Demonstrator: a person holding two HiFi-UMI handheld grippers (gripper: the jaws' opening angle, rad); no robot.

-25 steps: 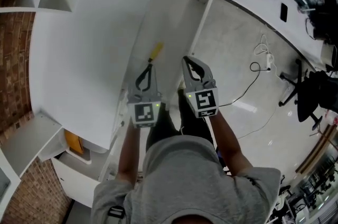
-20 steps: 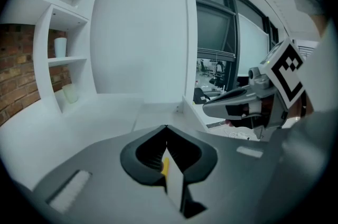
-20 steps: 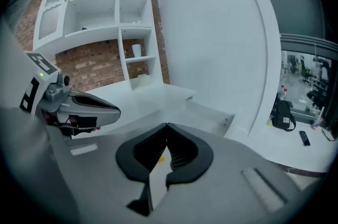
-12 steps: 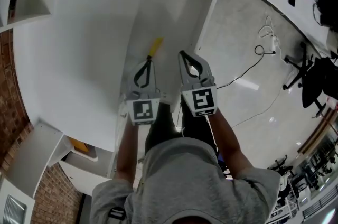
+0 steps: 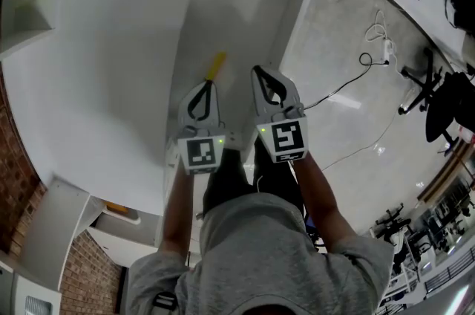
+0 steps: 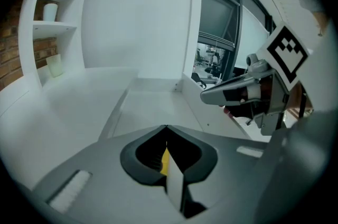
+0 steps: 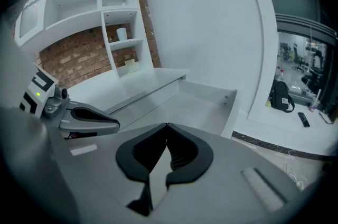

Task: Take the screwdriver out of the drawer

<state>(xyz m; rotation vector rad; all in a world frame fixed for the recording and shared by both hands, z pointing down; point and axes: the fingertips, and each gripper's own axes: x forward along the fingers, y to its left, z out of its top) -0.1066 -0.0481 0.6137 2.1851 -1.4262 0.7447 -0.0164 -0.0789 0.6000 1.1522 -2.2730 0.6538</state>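
The yellow-handled screwdriver (image 5: 217, 66) lies on the floor of the open white drawer (image 5: 245, 1), a little above the centre of the head view. Its dark shaft points down-frame toward the left gripper (image 5: 208, 85). That gripper's tips sit just short of the handle, and I cannot tell whether they touch the shaft. Its grey jaws are pressed together with nothing pinched, and in the left gripper view a sliver of yellow shows through the loop behind the tips. The right gripper (image 5: 256, 70) hangs just beside it to the right, over the drawer's near end, jaws likewise closed and empty. A broad white countertop (image 5: 104, 53) fills the left of the frame. At upper right, a white cable and plug strip (image 5: 384, 47) lie on the pale glossy floor (image 5: 334, 68), well apart from the drawer.
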